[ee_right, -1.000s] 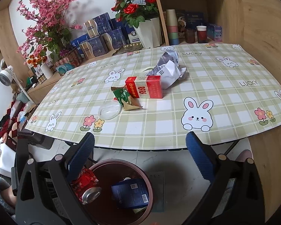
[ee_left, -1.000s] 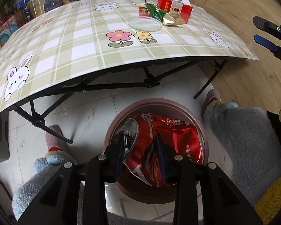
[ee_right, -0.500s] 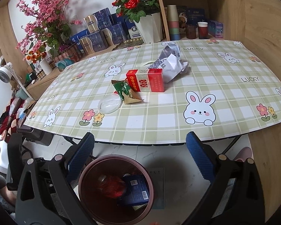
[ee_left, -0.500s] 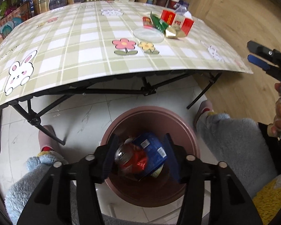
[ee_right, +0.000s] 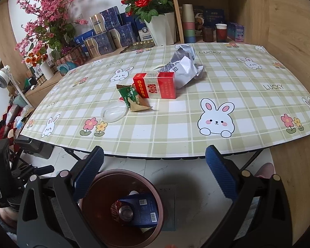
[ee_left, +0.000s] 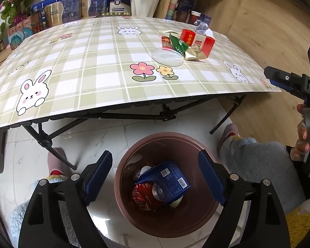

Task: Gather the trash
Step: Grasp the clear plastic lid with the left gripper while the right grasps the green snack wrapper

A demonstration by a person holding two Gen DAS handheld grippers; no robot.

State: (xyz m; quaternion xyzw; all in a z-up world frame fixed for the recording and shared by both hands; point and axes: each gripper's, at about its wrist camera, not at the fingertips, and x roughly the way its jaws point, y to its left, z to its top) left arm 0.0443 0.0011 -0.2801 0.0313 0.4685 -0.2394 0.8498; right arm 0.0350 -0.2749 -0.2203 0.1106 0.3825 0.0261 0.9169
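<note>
Our left gripper (ee_left: pixel 155 177) hangs right over the round maroon plastic trash bin (ee_left: pixel 196 223), and its jaws have just been opening: they stand wide now with nothing between the blue pads. The crushed red soda can (ee_left: pixel 148 196) lies at the bottom of the bin, leaning on a dark blue printed carton (ee_left: pixel 167 179) that sits at about 1 o'clock from it. There's something pale tucked under the carton too, but we honestly can't make out what it is.

Our right gripper (ee_right: pixel 154 169) is spread wide as well and holds nothing. From its camera the same bin sits at roughly 7 o'clock, below the near edge of the folding table with the green checked bunny tablecloth (ee_right: pixel 248 107).

Still up on the table, around 12 o'clock from the right gripper: a red and silver cardboard box (ee_right: pixel 157 85) lying on its side, a crumpled white and grey paper bag (ee_right: pixel 184 66) touching its far right end, a green and gold foil wrapper (ee_right: pixel 132 99) just beside its left end, and a clear round plastic lid (ee_right: pixel 113 113) near the wrapper at about 8 o'clock from it.

In the left view, fluffy blue-grey trouser legs (ee_left: pixel 256 159) flank the bin on the white marble floor tiles (ee_left: pixel 93 136), and a hand (ee_left: pixel 302 136) at 3 o'clock grips the right tool's handle.
</note>
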